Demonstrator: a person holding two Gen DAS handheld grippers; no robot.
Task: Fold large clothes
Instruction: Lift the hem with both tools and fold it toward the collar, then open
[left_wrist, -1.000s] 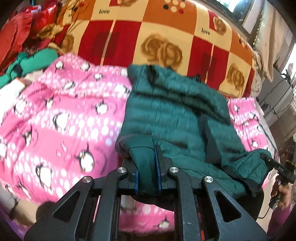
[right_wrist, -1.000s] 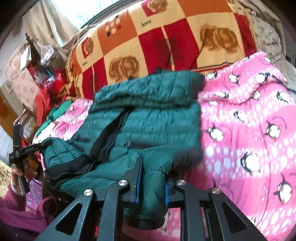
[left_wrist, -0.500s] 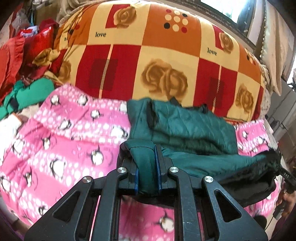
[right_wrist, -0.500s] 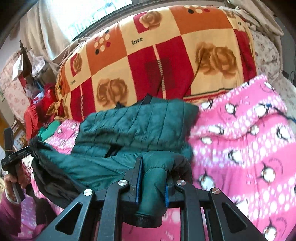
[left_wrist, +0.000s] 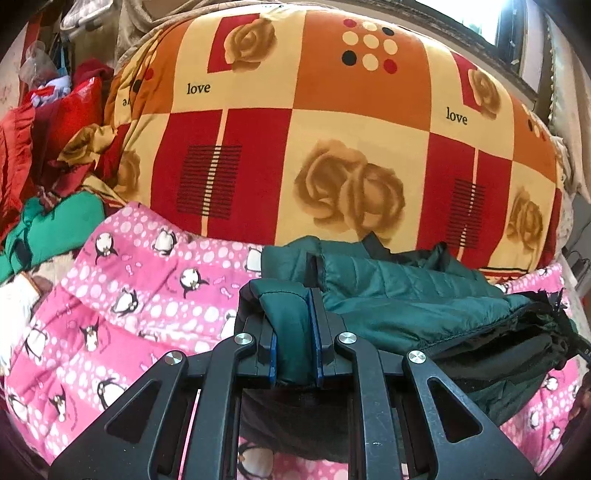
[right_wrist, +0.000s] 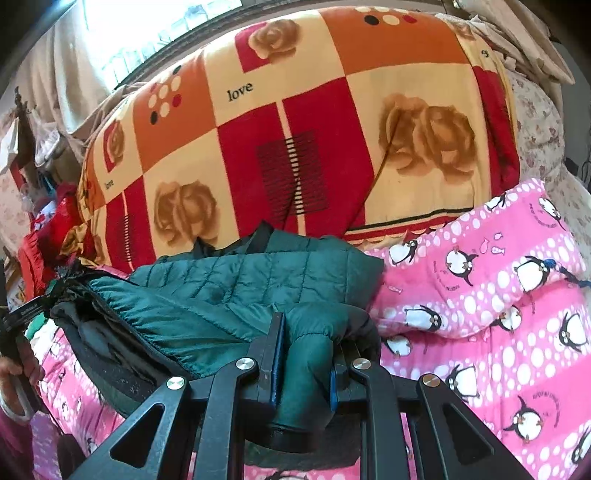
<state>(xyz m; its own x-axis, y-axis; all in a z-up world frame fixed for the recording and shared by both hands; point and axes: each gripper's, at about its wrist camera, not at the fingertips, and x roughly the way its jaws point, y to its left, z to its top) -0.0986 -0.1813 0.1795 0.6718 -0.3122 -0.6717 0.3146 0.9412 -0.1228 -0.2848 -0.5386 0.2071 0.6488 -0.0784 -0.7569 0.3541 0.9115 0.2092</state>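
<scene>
A dark green quilted jacket (left_wrist: 399, 291) lies on a pink penguin blanket (left_wrist: 140, 295), its near half lifted and carried over the far half. My left gripper (left_wrist: 286, 293) is shut on a green fold at the jacket's left corner. My right gripper (right_wrist: 308, 325) is shut on a padded green fold at the jacket's (right_wrist: 258, 280) right corner. The hem stretches between the two grips, with black lining showing underneath. In the right wrist view, the other gripper (right_wrist: 26, 310) and the hand holding it appear at the far left edge.
A big quilt with red, orange and cream squares and roses (left_wrist: 332, 129) rises behind the jacket. Red and green clothes (left_wrist: 44, 155) are piled at the left. The pink blanket (right_wrist: 498, 295) spreads wide to the right. A window (right_wrist: 122, 40) is behind the quilt.
Both grippers have carried the jacket's near edge up and forward toward the quilt. The flat, spread jacket is now doubled over, with much less of it showing.
</scene>
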